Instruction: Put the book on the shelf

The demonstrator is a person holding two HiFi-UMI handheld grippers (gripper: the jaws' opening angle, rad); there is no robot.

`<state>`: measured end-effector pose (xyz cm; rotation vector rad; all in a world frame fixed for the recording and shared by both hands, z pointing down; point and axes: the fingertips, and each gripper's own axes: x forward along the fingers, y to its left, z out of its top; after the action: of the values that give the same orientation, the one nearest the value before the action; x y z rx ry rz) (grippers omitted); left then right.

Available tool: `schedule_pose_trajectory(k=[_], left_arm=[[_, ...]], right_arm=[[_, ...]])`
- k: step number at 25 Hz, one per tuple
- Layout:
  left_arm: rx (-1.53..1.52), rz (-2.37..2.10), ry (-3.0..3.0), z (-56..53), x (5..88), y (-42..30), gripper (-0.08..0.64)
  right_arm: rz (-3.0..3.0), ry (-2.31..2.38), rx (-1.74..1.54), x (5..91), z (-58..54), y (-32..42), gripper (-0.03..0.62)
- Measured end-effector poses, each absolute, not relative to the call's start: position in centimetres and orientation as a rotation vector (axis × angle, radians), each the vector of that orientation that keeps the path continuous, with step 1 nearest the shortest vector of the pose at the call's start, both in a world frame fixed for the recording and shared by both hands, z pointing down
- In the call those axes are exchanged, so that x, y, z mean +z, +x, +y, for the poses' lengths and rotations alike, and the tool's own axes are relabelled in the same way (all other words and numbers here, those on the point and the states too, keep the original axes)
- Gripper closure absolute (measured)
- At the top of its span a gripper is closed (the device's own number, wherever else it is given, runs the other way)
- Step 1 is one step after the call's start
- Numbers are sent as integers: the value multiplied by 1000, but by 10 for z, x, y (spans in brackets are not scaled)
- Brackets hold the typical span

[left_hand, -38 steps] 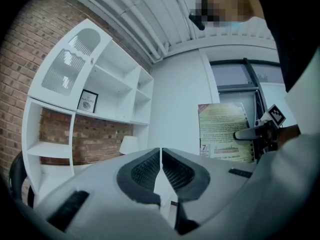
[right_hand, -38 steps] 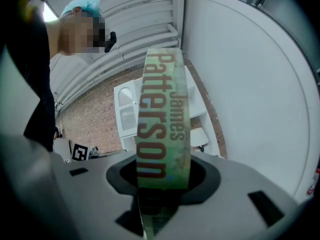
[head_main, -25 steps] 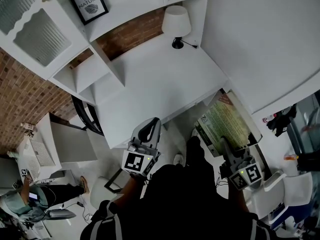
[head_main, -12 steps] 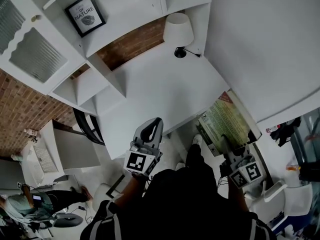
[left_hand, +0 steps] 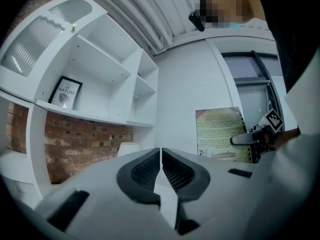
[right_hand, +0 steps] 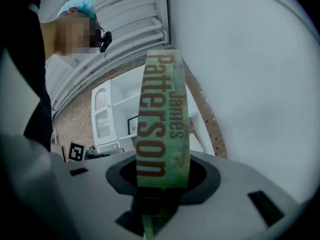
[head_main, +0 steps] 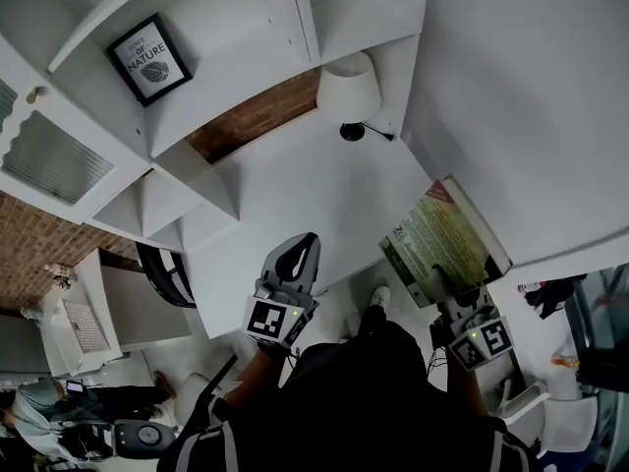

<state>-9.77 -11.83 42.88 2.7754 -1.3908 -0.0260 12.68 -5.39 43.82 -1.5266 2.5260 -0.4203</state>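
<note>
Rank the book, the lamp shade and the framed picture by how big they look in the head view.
1. The book: clearly the largest, though it is also nearest the camera.
2. The framed picture and the lamp shade: too alike in size to rank.

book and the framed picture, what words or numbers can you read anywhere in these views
"James Patterson": on the spine of the book, held in the right gripper.
"NATURE": on the framed picture; the smaller line above it is too small to read.
Back cover: print too small to read.
</note>
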Motion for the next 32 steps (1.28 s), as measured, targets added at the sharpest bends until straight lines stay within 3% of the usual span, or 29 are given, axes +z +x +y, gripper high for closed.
schedule_pose_trajectory(k=[14,32], left_arm=[[-39,-1502,2761,-215,411,-52,531],[-38,-1531,2839,-288,356,-54,531]], right_arm=[[2633,-1401,-354,425,-177,170,428],[2712,-1312,-126,351,-273,138,428]])
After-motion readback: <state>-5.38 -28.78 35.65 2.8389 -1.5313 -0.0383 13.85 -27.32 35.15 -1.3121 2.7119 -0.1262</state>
